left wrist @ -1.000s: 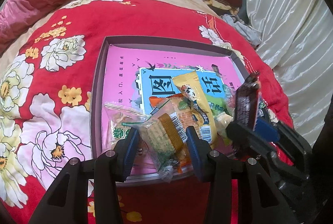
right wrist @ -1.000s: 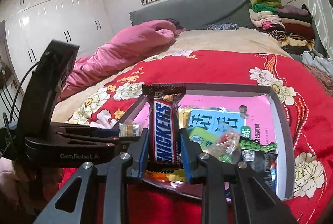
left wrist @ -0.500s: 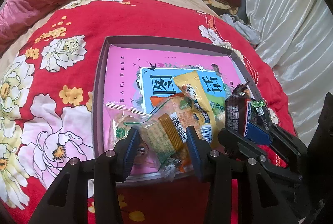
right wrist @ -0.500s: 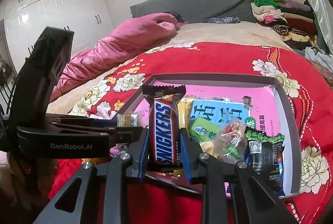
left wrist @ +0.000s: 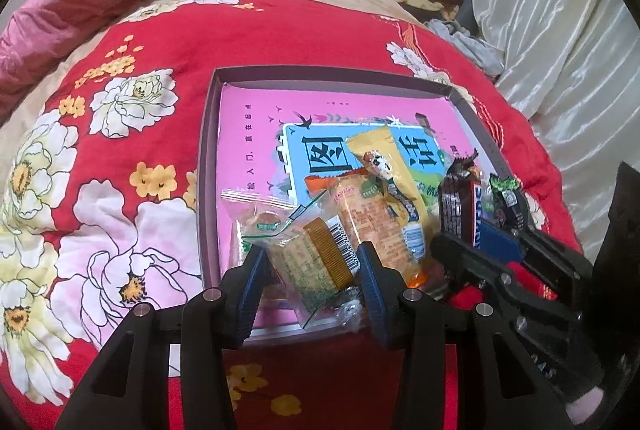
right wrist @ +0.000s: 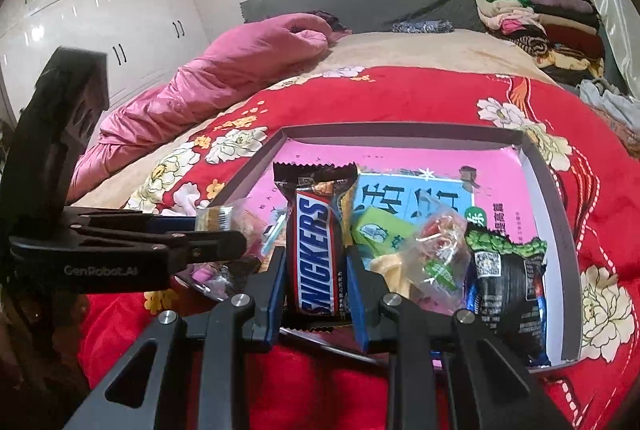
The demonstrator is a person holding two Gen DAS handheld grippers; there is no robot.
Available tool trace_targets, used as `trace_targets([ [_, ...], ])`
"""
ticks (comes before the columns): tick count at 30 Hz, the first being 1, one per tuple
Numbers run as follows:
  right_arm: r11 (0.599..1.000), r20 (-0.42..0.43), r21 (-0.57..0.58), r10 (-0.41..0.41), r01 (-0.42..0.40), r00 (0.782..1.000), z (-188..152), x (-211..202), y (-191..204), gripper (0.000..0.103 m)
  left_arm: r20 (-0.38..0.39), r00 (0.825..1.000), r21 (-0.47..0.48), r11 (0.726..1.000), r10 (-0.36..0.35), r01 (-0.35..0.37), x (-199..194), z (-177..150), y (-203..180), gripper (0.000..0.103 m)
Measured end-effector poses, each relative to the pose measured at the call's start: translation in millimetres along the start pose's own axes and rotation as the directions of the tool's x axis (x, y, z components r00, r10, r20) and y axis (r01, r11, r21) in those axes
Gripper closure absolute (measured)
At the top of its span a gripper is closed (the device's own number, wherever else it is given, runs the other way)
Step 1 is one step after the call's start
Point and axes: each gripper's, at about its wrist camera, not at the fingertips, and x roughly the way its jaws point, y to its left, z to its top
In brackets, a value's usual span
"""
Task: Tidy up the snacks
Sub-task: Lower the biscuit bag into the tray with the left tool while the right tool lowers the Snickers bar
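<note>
Glossy brown film wraps the Snickers bar [right wrist: 318, 250], which stands upright between the closed-in blue pads of the right gripper [right wrist: 318, 278], clamped across its lower half at the near edge of the shallow box [right wrist: 552, 198]. It looks light and fairly stiff, but the wrapper is slick — a hold across the middle of the bar, not the crimped ends, should keep it from sliding.

The left gripper [left wrist: 312, 278], at nine o'clock of the right, has its jaws partly closed on a clear crinkly cracker packet [left wrist: 316, 262]; that one is soft and likely crushable, so light pressure suits it.

Other snacks — a yellow pouch [left wrist: 384, 166], a dark green-topped packet [right wrist: 508, 270] — lie heaped at three o'clock.

Against a second ago, the bar sits lower and nearer the box floor.
</note>
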Motion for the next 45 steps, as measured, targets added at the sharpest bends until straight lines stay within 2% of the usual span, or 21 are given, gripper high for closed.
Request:
trace_targets([
  [13,0.999,-0.013,0.037,-0.034,0.035,0.999,-2,1,-11,0.074,-0.008,1.000,0.049,0.999,0.014,-0.014,1,-5,-7,0.056],
  [45,0.990,-0.028,0.066,-0.125,0.126,0.992,-10,-8,-23,0.074,-0.019,0.998,0.049,0.997,-0.066,0.067,15,-2,-27,0.056],
])
